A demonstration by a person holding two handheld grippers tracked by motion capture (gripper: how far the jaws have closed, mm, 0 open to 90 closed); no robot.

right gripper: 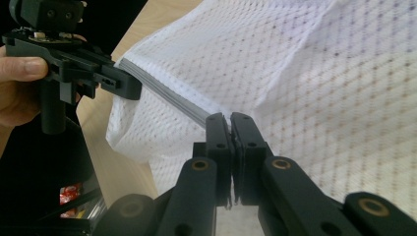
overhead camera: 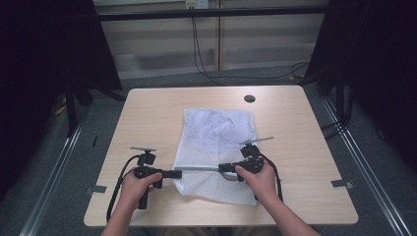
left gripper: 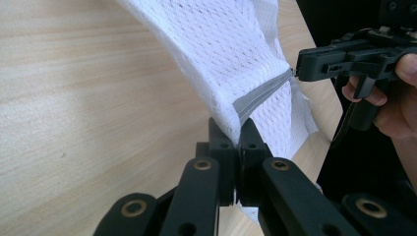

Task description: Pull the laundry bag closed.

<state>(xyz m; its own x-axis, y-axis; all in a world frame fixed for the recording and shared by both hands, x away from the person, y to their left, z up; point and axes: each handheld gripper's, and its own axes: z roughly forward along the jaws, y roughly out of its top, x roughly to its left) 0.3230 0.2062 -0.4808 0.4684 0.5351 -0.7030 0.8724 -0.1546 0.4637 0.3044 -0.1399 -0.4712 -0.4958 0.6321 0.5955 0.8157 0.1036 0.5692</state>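
1. Pale wooden worktop point(overhead camera: 147, 113) carries a white mesh bag point(overhead camera: 219, 132) at its middle, crumpled cloth dimly visible inside.
2. Its grey zipper strip point(overhead camera: 199, 168) runs taut near the bag's near end.
3. Left tongs point(overhead camera: 178, 173) are clamped on one end of the strip, right tongs point(overhead camera: 221, 168) on the other.
4. Whatever lies inside stays blurred by mesh.

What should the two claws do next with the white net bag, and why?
Probably the right claw should slide along the grey zipper, away from the left claw. Both claws are shut on that zipper band, one at each end, pulling it taut and lifting that part of the white mesh bag off the table. Whether the zipper is open cannot be told.
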